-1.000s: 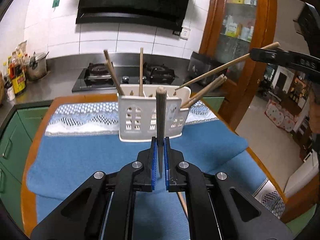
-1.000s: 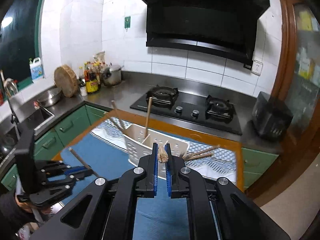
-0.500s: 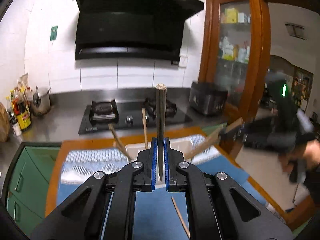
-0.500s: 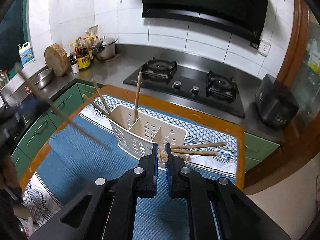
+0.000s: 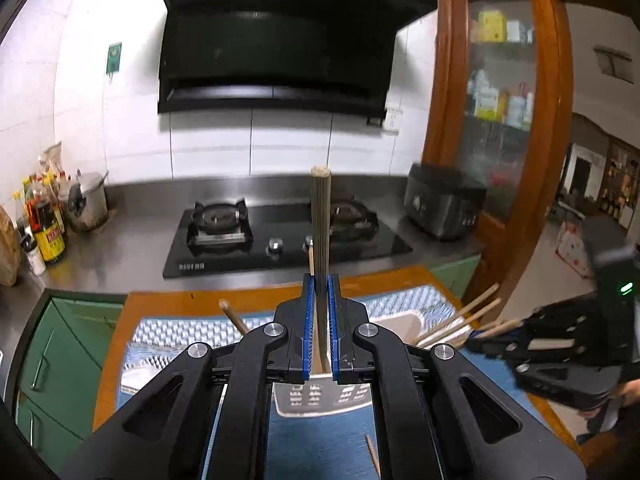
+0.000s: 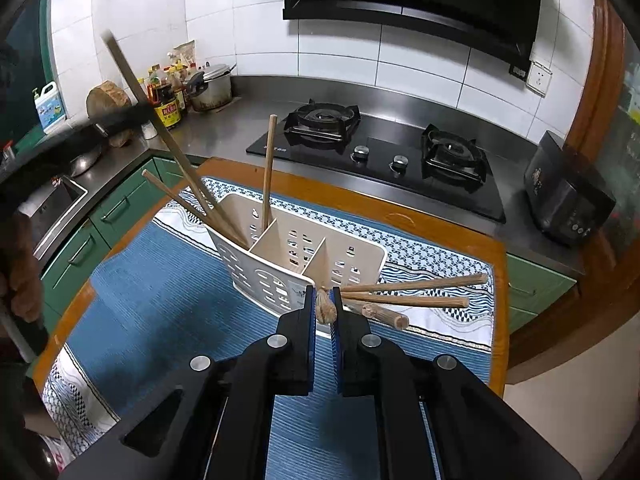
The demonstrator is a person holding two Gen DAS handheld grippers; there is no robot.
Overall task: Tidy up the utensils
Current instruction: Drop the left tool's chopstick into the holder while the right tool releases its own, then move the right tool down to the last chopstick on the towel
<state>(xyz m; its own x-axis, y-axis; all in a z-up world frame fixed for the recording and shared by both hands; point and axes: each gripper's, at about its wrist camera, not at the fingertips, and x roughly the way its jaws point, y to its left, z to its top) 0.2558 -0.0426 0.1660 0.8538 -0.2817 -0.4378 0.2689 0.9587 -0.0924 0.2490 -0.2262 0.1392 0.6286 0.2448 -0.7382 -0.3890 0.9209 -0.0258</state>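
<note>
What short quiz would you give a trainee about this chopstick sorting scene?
1. True or false: the right claw is empty.
2. How many compartments does the white holder have? A two, B three, C five.
3. Fill in: the cloth under the holder is mostly ____.
Key: 1 false, it grips a chopstick; 2 B; 3 blue.

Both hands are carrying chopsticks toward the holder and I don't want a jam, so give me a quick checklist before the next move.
1. Left gripper shut on its chopstick: ok.
2. Right gripper shut on its chopstick: ok.
3. Holder upright on blue mat: ok.
4. Middle compartment free: ok.
5. Right chopstick's lower tip inside a compartment: cannot tell.
6. Stray chopstick on mat picked up: not ok.
</note>
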